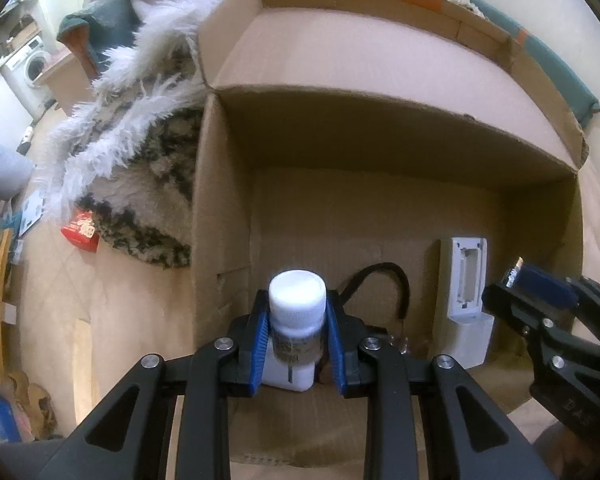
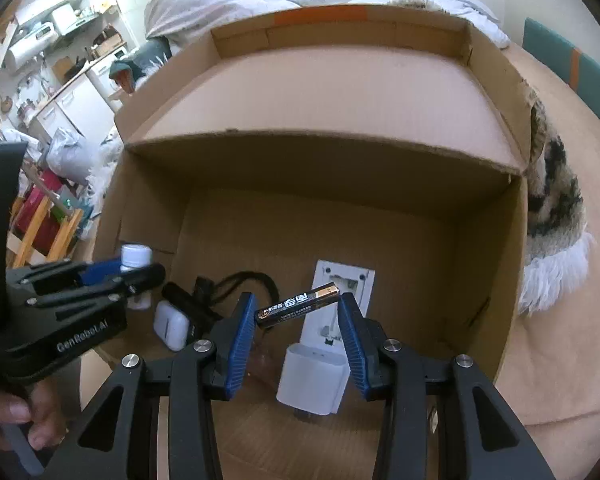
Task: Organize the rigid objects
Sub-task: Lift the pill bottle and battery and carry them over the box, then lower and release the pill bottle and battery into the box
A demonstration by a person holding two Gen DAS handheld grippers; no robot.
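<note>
Soft daylight fills the room, bright and washed-out toward the upper left, while the inside of the cardboard box (image 1: 380,208) sits in dim brown shadow. Fisheye bending curves its edges, black vignette rims each corner, and everything looks slightly soft, with no sharp glare.

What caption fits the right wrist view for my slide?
Right gripper holds a battery crosswise over the cardboard box, above a white adapter.
</note>
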